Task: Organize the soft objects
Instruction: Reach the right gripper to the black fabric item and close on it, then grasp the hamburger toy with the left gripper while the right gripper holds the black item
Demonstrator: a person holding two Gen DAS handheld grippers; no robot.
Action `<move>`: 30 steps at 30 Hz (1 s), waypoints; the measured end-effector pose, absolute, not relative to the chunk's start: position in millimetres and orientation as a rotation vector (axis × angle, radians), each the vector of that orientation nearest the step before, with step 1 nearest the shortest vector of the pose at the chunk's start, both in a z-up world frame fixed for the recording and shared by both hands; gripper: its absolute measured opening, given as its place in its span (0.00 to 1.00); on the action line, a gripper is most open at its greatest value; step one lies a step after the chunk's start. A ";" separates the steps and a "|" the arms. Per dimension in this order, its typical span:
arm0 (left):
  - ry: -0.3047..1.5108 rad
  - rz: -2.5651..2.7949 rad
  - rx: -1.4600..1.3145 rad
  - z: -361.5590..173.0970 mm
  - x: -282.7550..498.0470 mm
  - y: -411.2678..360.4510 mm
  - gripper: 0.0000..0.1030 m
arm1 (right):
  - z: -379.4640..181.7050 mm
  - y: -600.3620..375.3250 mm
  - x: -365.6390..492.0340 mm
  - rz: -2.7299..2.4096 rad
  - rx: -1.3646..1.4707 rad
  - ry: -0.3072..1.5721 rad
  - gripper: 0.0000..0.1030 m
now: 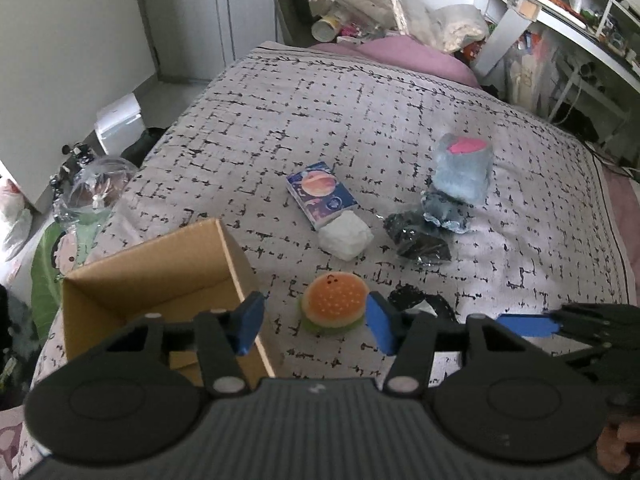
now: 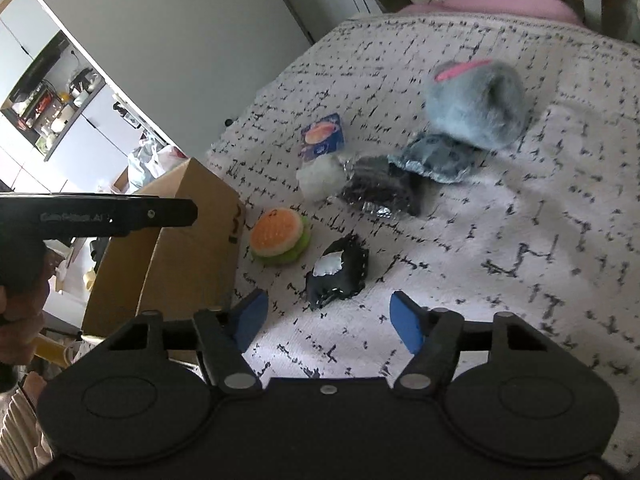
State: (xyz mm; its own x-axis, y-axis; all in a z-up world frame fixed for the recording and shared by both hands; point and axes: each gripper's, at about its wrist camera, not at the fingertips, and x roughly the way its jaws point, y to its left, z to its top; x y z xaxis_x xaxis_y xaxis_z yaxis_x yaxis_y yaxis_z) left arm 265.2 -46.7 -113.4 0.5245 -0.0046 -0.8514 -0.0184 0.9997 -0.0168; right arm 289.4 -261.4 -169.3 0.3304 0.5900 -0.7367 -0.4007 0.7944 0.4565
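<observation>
Starting at the left gripper (image 1: 316,326), we see its blue pads standing apart on either side of the burger plush (image 1: 334,304), the right pad very close to the bun's edge and the left one clear of it, so nothing is clamped yet; the right gripper (image 2: 328,322) is likewise parted over the bedspread (image 2: 500,220), with the black stitched pouch (image 2: 338,274) lying just ahead of its tips and untouched; we judge the step in hand to be a double pick, burger for the left, pouch for the right. To do it well we would centre the left pads across the bun's widest part, lower until they straddle the green layer too, and squeeze only enough to dent the foam, since a soft thing pinched at its rim tends to squirt out; the right should come down squarely over the pouch and close across its narrow side, keeping the tips off the cloth so the cover is not gathered up with it. Just left of the burger stands the open cardboard box (image 1: 156,280), the likely destination, so the carry is short. Farther out lie the white foam lump (image 1: 346,240), a printed card box (image 1: 320,194), a crinkled dark packet (image 1: 416,240), a blue frilled pad (image 1: 444,210) and the grey fluffy toy (image 1: 462,168).
</observation>
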 end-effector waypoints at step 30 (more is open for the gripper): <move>1.249 -0.227 0.296 -173.4 336.3 -91.1 0.55 | -196.1 -249.0 322.9 0.563 0.122 1.092 0.22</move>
State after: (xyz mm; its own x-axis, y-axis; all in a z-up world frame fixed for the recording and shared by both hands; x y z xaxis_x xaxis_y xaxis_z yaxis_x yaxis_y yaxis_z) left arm 336.3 -91.1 -173.4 0.3025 -0.0081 -0.9531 0.3280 0.9398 0.0961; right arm 322.9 -249.0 -196.1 0.3360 0.4892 -0.8049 -0.3719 0.8540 0.3638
